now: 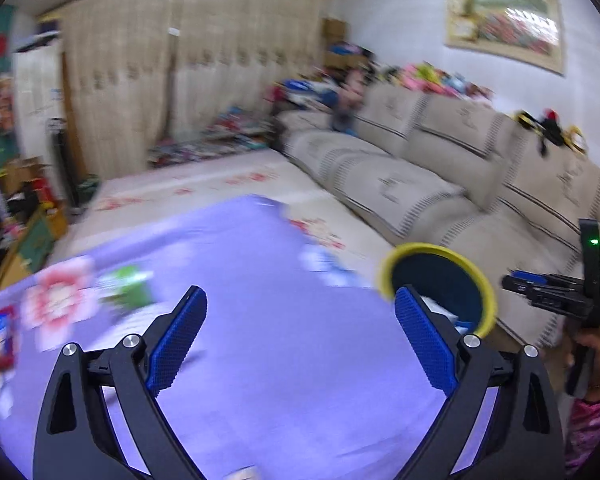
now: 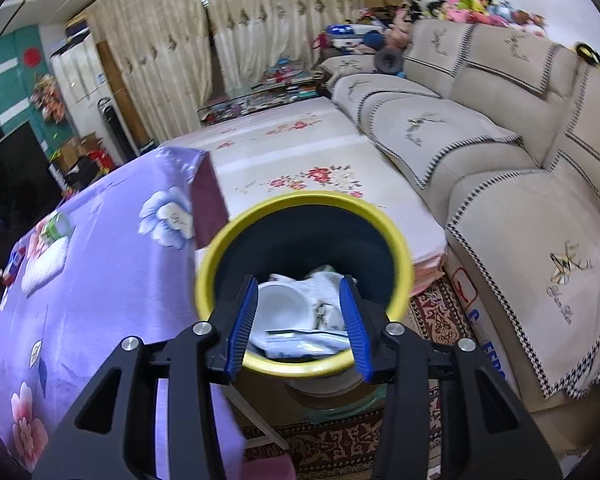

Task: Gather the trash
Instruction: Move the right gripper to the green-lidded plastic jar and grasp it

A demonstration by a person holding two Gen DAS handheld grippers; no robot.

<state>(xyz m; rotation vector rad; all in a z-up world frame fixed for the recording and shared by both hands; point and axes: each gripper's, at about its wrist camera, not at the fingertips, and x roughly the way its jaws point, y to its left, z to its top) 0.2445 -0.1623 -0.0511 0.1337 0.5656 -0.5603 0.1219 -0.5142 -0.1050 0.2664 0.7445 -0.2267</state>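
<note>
A living room, sofa along one wall: a yellow-rimmed bin beside the purple-clothed bench already holds white wrappers. The right tongs hover over its mouth, half-parted, empty; the left tongs, spread wide and empty, point across the bench toward remaining litter.

Left gripper with jaws spread wide and nothing between them, tilted downward, right gripper with jaws partly apart, empty, angled steeply down, a hand gripping its black handle in the left wrist view, patterned pink sleeve below
</note>
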